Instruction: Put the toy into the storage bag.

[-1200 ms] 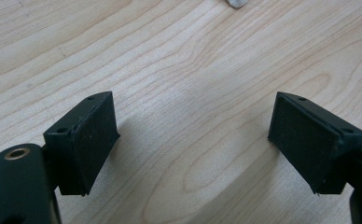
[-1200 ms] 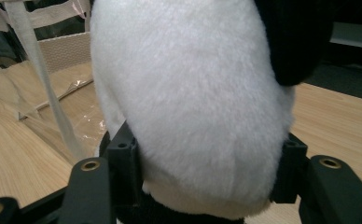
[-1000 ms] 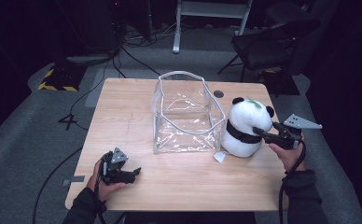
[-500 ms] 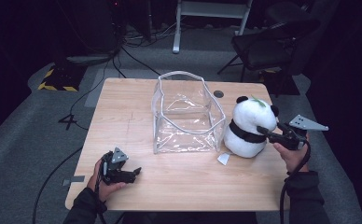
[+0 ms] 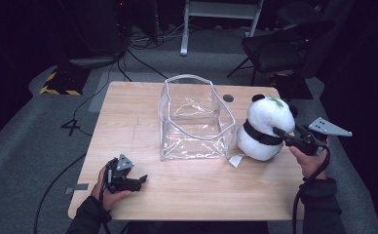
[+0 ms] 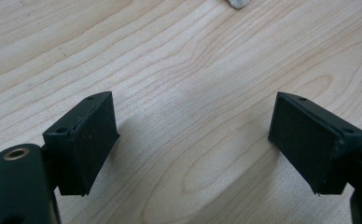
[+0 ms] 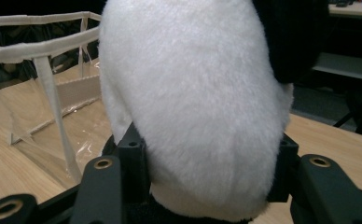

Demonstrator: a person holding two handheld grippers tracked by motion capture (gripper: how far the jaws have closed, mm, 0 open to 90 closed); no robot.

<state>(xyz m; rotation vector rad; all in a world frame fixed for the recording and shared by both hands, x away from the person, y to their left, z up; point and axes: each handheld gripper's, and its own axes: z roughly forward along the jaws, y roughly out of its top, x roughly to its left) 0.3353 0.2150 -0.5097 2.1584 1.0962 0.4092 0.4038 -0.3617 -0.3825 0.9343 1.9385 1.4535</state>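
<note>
The right tool (image 5: 280,132) had just been closing and now squeezed the plush panda (image 5: 264,127) at right of frame. It looked, perhaps, ready to lift toward the clear bag (image 5: 193,118). The left tool (image 5: 137,181) sat open and empty at lower left on the surface (image 5: 143,105).

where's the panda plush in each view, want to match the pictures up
High view: the panda plush stands right of centre on the table, beside the clear bag, with the right tongs at its side.
Left gripper view: no panda here, just the wooden tabletop between open jaws.
Right gripper view: its white fur takes up the centre, squeezed between the jaws.
Shared landmark: the clear bag, at the left in the right gripper view.
</note>
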